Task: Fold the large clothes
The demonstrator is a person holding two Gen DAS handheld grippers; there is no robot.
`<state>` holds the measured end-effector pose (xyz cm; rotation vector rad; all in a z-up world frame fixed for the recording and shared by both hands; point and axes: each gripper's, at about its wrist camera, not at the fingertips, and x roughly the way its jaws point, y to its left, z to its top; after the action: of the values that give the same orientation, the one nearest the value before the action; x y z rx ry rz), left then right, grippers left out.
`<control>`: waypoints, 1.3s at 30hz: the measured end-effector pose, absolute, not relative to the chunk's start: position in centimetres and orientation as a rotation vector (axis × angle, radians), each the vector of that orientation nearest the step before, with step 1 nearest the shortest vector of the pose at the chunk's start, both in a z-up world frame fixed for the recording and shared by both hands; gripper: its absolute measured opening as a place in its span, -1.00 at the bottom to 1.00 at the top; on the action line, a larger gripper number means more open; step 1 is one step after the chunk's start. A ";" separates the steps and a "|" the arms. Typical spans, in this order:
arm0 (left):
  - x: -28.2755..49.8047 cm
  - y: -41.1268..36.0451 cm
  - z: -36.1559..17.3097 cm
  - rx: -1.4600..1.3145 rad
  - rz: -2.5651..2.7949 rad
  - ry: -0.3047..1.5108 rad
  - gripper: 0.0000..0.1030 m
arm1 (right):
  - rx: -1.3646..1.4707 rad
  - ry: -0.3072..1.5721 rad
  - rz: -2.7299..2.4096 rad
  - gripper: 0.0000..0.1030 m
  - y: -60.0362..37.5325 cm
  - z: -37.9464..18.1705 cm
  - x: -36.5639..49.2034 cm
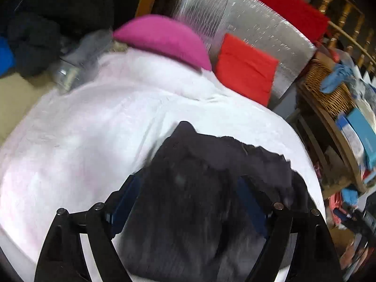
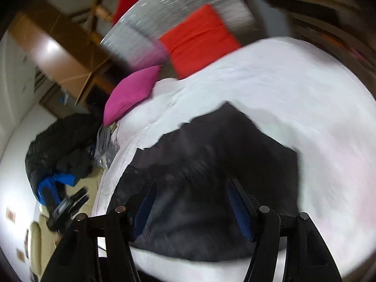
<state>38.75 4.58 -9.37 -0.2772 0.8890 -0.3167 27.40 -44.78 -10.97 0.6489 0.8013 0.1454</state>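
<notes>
dark garment [image 2: 211,176] lying crumpled on white bedding [image 2: 305,94], long axis unclear, both hand-held grippers open, empty

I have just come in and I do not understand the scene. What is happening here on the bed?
A person is folding clothes on a bed covered with a white sheet, holding tongs in each hand. A dark grey garment lies bunched on the sheet. Both the left tongs and the right tongs are open above it, with nothing gripped. A magenta pillow and a red cushion lie at the far end.
</notes>
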 end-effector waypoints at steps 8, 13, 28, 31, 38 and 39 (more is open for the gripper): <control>47.6 -0.8 -14.9 -0.267 -0.298 1.052 0.66 | 0.471 0.924 0.149 0.29 -40.1 -13.6 40.6; 50.6 -0.8 -17.9 -0.236 -0.256 1.124 0.66 | 0.373 1.069 0.107 0.29 -39.8 -16.7 45.4; 49.9 -0.1 -17.3 -0.257 -0.325 1.038 -0.55 | 0.067 1.047 0.047 -0.76 -36.1 -16.7 47.4; 49.6 0.4 -15.9 -0.279 -0.330 0.987 -0.56 | 0.113 0.982 0.036 -0.77 -36.8 -14.7 47.8; 51.1 0.5 -17.9 -0.278 -0.231 0.995 -0.55 | 0.198 0.922 -0.064 -0.78 -39.2 -16.9 51.4; 51.5 0.2 -19.0 -0.252 -0.201 1.022 -0.55 | 0.195 0.928 -0.092 -0.78 -39.7 -17.6 51.6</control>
<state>51.49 0.17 -18.99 -0.2518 1.0224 -0.2008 51.64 -39.65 -17.65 0.1950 0.9277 -0.0920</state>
